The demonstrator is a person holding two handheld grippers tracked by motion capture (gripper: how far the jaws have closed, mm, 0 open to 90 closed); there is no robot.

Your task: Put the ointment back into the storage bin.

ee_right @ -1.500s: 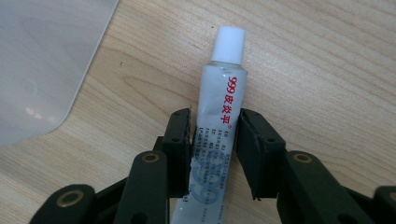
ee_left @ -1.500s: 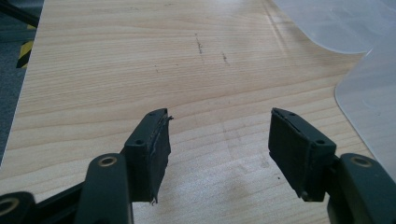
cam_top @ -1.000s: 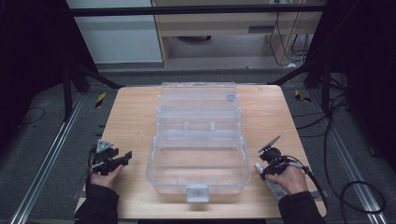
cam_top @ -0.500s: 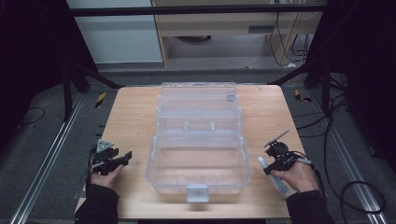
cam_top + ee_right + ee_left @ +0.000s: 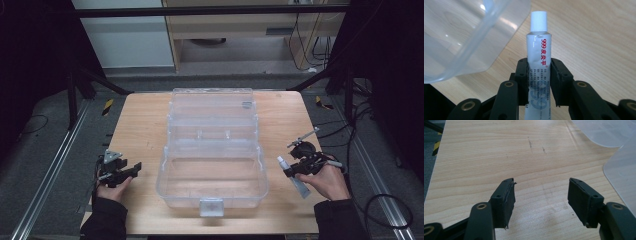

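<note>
Beside the box: I hold the tube (image 5: 537,60) in my right gripper (image 5: 539,82) off the right wall of the clear box (image 5: 212,197), cap end pointing toward it and the tail hanging back past my hand.
Right grip: jaws pinched on the tube's soft body below the red lettering — the white cap (image 5: 538,21) stands well past the pads.
Left gripper (image 5: 541,195): jaws wide apart with nothing between them, resting low over bare table (image 5: 140,130) left of the box.
Box: lid thrown back, front tray facing me, latch at the near edge; its rounded corner sits just beside the cap in the right gripper view.
Risk, slip: the tube is slick and collapsible; I judge a quick swing could let it slide through the pads and fall short onto the wood.
Risk, snag: the long tail or the cap may catch the box rim if I carry it across too low — that would nudge the light box or twist the tube out of line.
Risk, squeeze: pinching harder could dent the tube.
Risk, bounce: released from too high, it may skip out of the tray.
</note>
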